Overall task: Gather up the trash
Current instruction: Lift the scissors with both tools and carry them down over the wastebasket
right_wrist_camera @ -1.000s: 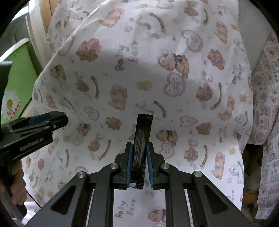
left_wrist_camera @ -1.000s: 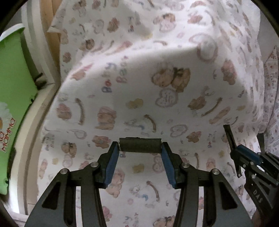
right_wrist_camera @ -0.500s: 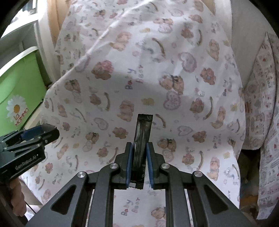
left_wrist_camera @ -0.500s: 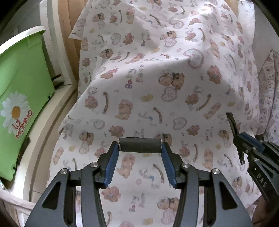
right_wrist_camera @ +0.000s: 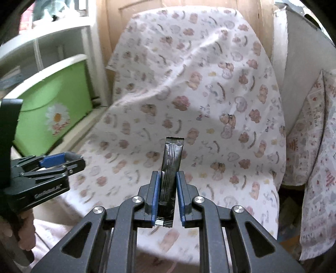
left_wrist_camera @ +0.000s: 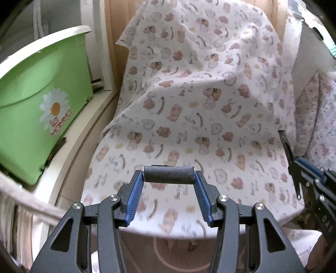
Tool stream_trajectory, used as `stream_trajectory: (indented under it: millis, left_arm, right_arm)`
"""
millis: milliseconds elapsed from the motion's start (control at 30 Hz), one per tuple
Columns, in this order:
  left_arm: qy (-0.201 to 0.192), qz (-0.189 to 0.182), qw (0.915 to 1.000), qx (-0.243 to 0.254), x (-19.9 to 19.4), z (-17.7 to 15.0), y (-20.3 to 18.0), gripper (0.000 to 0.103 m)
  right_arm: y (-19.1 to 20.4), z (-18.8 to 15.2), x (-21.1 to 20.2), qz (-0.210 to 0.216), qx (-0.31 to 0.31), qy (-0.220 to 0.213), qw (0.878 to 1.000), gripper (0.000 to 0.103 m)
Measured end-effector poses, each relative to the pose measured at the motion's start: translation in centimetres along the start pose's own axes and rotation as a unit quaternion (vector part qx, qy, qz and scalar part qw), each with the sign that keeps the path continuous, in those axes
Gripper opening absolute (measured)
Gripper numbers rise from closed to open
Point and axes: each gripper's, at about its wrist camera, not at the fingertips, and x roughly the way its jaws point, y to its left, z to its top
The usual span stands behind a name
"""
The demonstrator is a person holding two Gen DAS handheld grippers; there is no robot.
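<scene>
My left gripper (left_wrist_camera: 168,176) is shut on a dark grey cylindrical piece of trash (left_wrist_camera: 168,175), held crosswise between its blue pads. My right gripper (right_wrist_camera: 169,174) is shut on a black stick sachet (right_wrist_camera: 171,159) that stands upright between its pads. Both are held in the air in front of a seat draped with a white bear-print cloth (left_wrist_camera: 199,105), which also shows in the right wrist view (right_wrist_camera: 189,105). The left gripper shows at the left of the right wrist view (right_wrist_camera: 61,162); the right gripper shows at the right edge of the left wrist view (left_wrist_camera: 294,168).
A green plastic tub with a daisy logo (left_wrist_camera: 37,105) stands on a white shelf at the left; it also shows in the right wrist view (right_wrist_camera: 52,109). A patterned cushion (right_wrist_camera: 310,168) lies at the right. A wooden panel (right_wrist_camera: 210,4) stands behind the seat.
Both grippers have pulled back and away from the cloth-covered seat, each keeping its piece of trash. More of the green tub and the seat's front edge now show.
</scene>
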Motion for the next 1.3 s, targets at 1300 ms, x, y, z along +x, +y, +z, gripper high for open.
stream_trajectory:
  millis: [1300]
  left_arm:
    - [0.103,-0.004,0.9946,-0.011,2.3,-11.3,1.5,0.048]
  right_arm:
    - [6.0,-13.8,-1.4,0.091,-0.043,0.121,0.987,0.017]
